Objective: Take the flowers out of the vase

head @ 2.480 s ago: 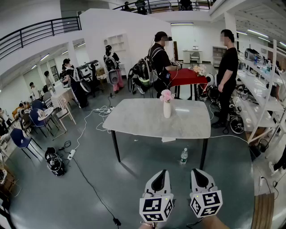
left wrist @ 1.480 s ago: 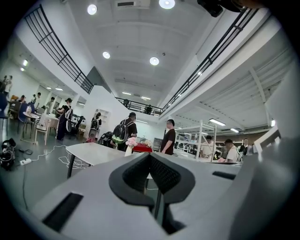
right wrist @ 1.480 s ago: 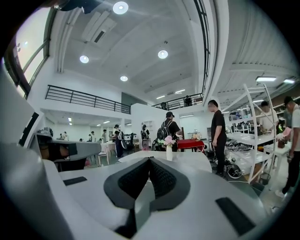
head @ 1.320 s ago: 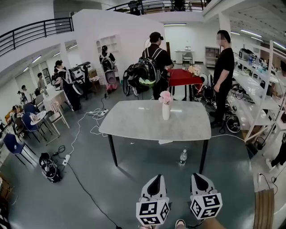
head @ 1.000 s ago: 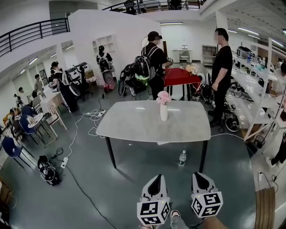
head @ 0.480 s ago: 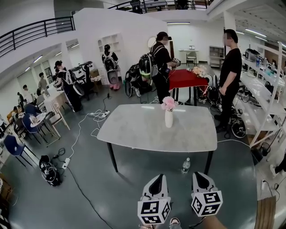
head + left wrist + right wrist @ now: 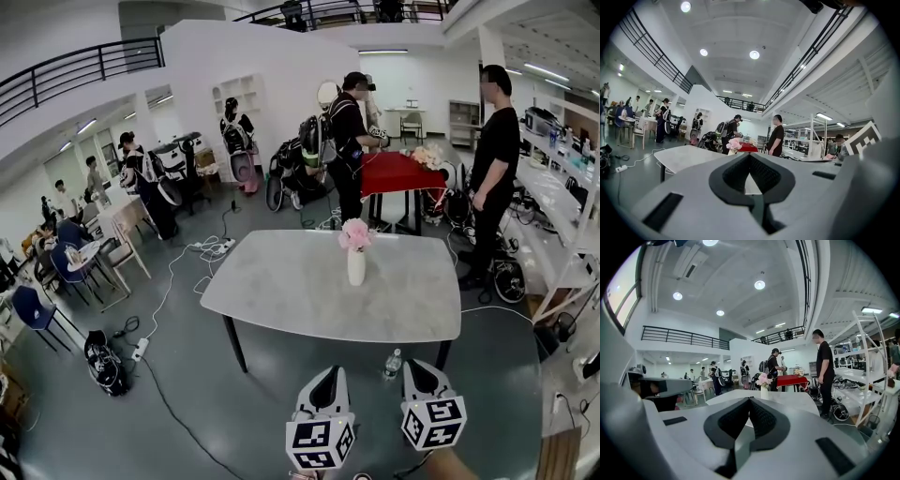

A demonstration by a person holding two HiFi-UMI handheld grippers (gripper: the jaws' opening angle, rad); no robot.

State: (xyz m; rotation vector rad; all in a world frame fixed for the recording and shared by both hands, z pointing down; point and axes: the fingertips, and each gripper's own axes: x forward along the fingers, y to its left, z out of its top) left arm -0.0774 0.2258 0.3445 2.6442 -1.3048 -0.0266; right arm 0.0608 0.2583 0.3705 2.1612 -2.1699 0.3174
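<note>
Pink flowers (image 7: 355, 233) in a white vase (image 7: 356, 268) stand toward the table (image 7: 281, 300) far edge, well ahead of the left gripper (image 7: 329, 375) and right gripper (image 7: 418, 368). Both sets of jaws are together and empty. The floor (image 7: 187, 384) is grey.

We see a pale table (image 7: 281, 291) on a grey floor. Toward its far side stands a white vase (image 7: 356, 268), upright, with pink flowers (image 7: 355, 233) in its mouth. Our left gripper (image 7: 331, 371) and right gripper (image 7: 413, 366) sit side by side at the bottom edge, apart from the table, each with jaws together and nothing between them. A bottle (image 7: 393, 364), probably a water bottle though too small to tell, stands on the floor by the table's near right leg. Beyond, two people flank a red-covered table (image 7: 398, 173).
</note>
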